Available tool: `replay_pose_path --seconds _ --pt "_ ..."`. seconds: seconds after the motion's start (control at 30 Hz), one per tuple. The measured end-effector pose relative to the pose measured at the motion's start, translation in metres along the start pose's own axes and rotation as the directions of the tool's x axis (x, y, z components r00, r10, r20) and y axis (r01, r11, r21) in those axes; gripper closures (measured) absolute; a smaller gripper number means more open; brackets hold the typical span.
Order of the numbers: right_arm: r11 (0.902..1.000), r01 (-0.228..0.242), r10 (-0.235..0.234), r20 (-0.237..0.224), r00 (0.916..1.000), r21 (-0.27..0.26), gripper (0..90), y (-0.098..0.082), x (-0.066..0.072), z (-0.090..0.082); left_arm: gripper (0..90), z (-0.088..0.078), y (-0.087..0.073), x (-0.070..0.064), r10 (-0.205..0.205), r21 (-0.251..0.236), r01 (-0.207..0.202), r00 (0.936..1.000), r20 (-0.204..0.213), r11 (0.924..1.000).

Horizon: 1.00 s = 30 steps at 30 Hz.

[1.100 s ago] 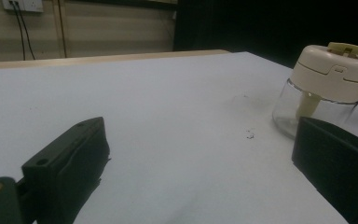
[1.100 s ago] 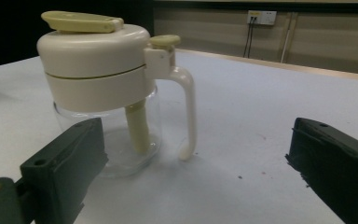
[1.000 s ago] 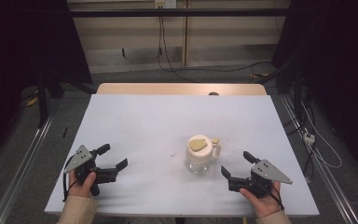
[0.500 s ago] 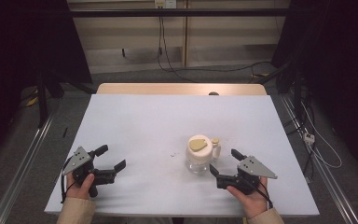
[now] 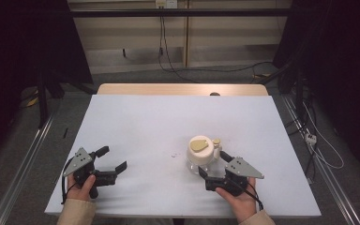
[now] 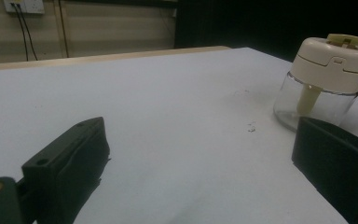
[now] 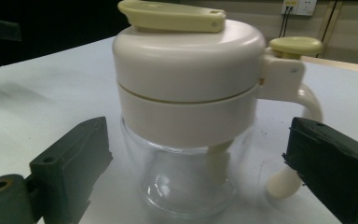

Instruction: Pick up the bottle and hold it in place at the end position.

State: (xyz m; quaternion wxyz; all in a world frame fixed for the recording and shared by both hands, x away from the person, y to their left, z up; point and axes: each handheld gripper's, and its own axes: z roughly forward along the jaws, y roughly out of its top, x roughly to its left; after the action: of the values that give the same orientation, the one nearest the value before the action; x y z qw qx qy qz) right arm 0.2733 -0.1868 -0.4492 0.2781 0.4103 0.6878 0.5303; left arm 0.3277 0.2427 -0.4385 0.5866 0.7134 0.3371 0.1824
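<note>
Your right gripper (image 5: pixel 213 169) has its jaws spread wide, and the jar (image 5: pixel 201 155) stands just ahead of them, its glass belly framed between the two black pads (image 7: pixel 70 158) without touching either. That jar (image 7: pixel 191 116) sits upright on the white table (image 5: pixel 168 122), right of centre. Its base is clear, rounded glass; its cap is smooth cream plastic, domed, with a pale yellow flap on top and a curved handle. Your left gripper (image 5: pixel 114 158) rests well away, also open, holding nothing.
</note>
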Motion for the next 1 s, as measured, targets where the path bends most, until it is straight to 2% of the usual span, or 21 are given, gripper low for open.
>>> replay_pose_path --seconds 0.13,0.3,0.57,1.0 --pt "0.9999 0.006 -0.006 -0.005 1.0000 0.008 5.4 0.000 0.006 0.006 3.3 0.001 0.000 -0.001 0.001 0.000 -0.001 1.0000 0.000 1.0000" --pt "0.9994 -0.007 0.006 0.019 0.9998 0.034 6.0 0.001 0.010 0.014 3.3 0.001 0.000 0.000 -0.003 0.001 0.003 1.0000 0.002 1.0000" --pt "0.9984 -0.045 0.043 0.059 0.9974 0.035 5.3 0.003 0.012 0.025 3.3 0.003 -0.001 0.000 0.000 0.008 0.000 1.0000 0.008 1.0000" --pt "0.9968 -0.075 0.073 0.081 0.9941 0.028 3.9 0.009 0.013 0.041 3.3 0.004 -0.001 0.001 0.005 0.018 -0.005 0.9999 0.016 0.9998"
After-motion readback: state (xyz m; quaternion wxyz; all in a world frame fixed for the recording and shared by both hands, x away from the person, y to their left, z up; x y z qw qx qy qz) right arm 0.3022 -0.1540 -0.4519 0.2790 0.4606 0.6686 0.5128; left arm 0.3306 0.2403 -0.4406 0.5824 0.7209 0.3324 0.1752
